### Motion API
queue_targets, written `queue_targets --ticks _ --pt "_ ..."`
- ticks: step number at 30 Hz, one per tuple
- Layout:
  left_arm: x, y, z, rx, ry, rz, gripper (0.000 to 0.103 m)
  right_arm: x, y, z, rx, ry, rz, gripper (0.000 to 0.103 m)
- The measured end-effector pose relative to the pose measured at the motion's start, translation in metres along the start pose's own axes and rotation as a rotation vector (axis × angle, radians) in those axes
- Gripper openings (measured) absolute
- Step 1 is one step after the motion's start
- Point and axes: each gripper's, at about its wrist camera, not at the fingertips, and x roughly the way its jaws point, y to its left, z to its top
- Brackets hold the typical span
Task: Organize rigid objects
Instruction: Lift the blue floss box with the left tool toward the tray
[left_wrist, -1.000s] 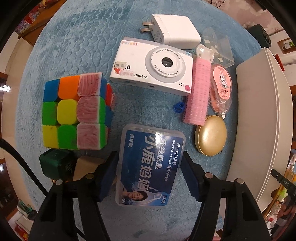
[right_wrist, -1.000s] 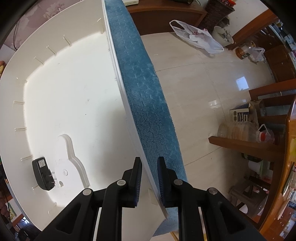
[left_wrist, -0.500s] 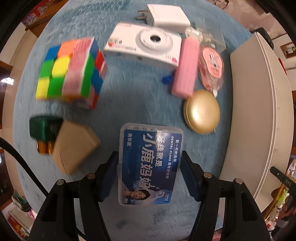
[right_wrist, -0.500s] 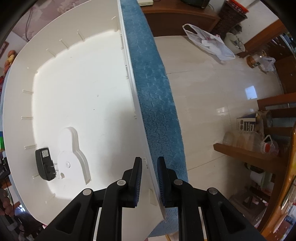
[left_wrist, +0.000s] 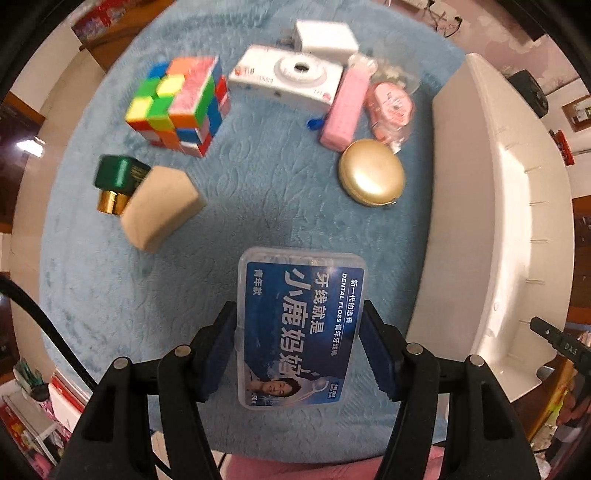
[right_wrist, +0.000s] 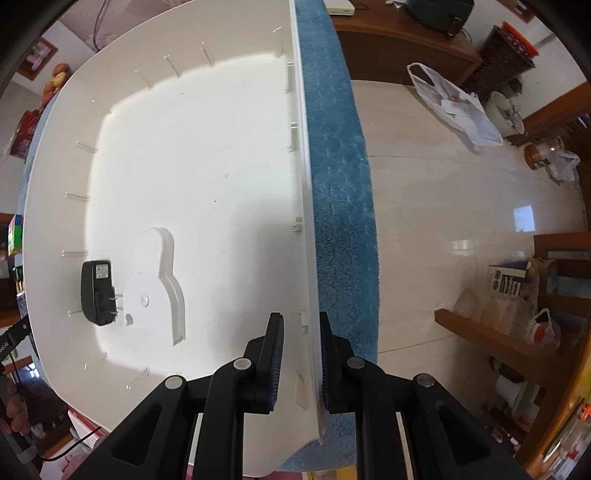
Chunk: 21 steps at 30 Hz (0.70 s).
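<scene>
The white bin (left_wrist: 517, 221) runs down the right side of the left wrist view, and the right gripper (right_wrist: 301, 358) is pinched on its rim at the bottom of its own frame. The left gripper (left_wrist: 299, 350) is clamped on the floss box (left_wrist: 301, 325), bottom centre, long axis pointing up the frame, so the bin is off to its right. The label reads "DENTAL FLOSS" plus Chinese text, with "50" in the corner.

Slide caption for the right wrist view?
Right gripper clamps white bin's rim; black adapter lies inside.
</scene>
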Motion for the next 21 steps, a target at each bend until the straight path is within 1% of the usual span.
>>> queue_targets --ticks 3,6,7,8,10,13,18,19,21 --pt "-0.018 -0.008 -0.011 0.035 -0.058 0.039 0.068 0.003 -0.002 0.0 -0.014 0.015 0.012 0.018" --pt "-0.033 -0.02 -0.012 0.043 -0.093 0.037 0.068 0.004 -0.005 0.0 -0.008 0.02 0.039 0.019" --pt "-0.039 -0.022 -0.013 0.04 -0.103 0.03 0.068 0.004 -0.005 0.0 -0.015 0.021 0.041 0.019" --pt "-0.05 -0.024 -0.004 0.037 -0.108 0.024 0.068 0.004 -0.005 0.0 -0.021 0.022 0.043 0.019" --pt "-0.061 -0.031 -0.005 0.034 -0.128 0.008 0.068 0.004 -0.005 0.0 -0.038 0.024 0.044 0.019" --pt "-0.078 -0.041 0.007 0.033 -0.146 -0.011 0.068 0.005 -0.004 0.0 -0.058 0.028 0.045 0.019" --pt "-0.095 -0.053 0.014 -0.007 -0.13 -0.105 0.068 0.007 -0.007 0.001 -0.069 0.038 0.067 0.019" --pt "-0.097 -0.057 0.014 -0.002 -0.133 -0.113 0.068 0.008 -0.008 0.001 -0.068 0.041 0.072 0.019" --pt "-0.101 -0.067 0.013 0.015 -0.141 -0.106 0.068 0.009 -0.01 0.0 -0.065 0.049 0.084 0.019"
